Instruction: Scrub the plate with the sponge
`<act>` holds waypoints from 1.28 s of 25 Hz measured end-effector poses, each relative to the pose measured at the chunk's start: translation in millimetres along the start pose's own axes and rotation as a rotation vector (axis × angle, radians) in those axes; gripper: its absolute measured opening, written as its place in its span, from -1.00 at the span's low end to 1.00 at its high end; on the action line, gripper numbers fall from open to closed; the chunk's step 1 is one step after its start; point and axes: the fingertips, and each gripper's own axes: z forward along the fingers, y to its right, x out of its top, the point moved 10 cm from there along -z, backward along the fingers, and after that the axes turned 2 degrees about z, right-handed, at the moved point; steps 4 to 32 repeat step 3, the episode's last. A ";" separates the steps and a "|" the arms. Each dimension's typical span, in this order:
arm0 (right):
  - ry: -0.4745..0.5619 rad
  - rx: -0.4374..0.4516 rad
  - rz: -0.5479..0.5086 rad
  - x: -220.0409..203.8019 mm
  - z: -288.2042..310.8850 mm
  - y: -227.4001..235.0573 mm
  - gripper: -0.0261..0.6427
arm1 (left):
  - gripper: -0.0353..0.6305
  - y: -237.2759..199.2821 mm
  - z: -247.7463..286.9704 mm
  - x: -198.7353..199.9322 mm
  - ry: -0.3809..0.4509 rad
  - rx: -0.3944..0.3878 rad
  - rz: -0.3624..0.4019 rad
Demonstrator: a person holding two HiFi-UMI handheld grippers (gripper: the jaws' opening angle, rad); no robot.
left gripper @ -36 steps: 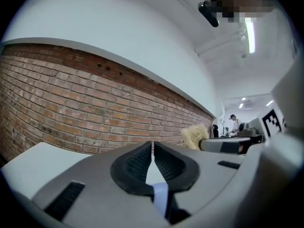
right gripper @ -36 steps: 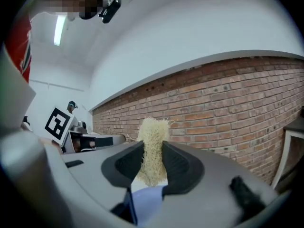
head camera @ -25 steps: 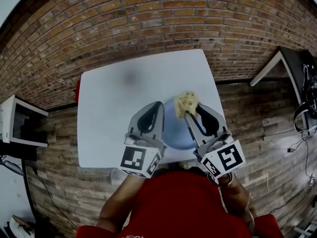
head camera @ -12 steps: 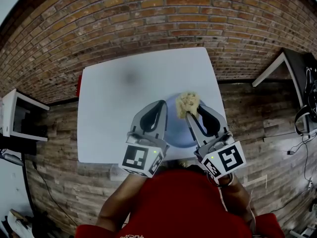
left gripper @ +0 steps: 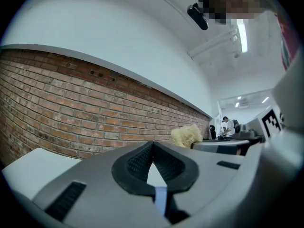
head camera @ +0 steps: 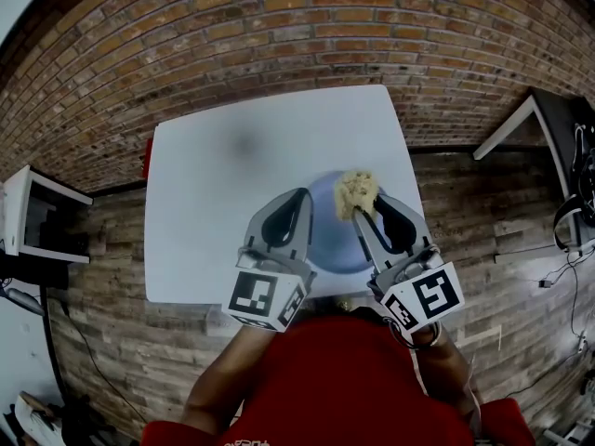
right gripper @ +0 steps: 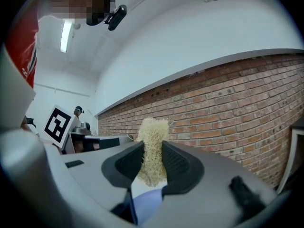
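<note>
White table spreads under both sets of fingers, the blue plate flat on it, below and between them. Left gripper is level, fingers pinched together on nothing. Right gripper clamps the yellow sponge, long axis along the fingers, frayed end jutting past the tips toward the brick wall.

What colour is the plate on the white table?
The plate is pale blue. The head view shows it best.
</note>
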 end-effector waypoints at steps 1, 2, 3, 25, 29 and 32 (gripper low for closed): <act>-0.001 -0.001 0.000 -0.4 0.0 -0.6 -0.57 | -0.85 -0.4 -0.4 -0.5 -0.001 -0.001 -0.002; -0.002 -0.001 0.000 -0.7 0.0 -1.2 -0.57 | -0.85 -0.9 -0.8 -1.1 -0.002 -0.002 -0.004; -0.003 -0.002 0.000 -1.1 0.0 -1.8 -0.57 | -0.85 -1.3 -1.1 -1.6 -0.003 -0.003 -0.006; -0.003 -0.002 0.000 -1.1 0.0 -1.8 -0.57 | -0.85 -1.3 -1.1 -1.6 -0.003 -0.003 -0.006; -0.003 -0.002 0.000 -1.1 0.0 -1.8 -0.57 | -0.85 -1.3 -1.1 -1.6 -0.003 -0.003 -0.006; -0.003 -0.002 0.000 -1.1 0.0 -1.8 -0.57 | -0.85 -1.3 -1.1 -1.6 -0.003 -0.003 -0.006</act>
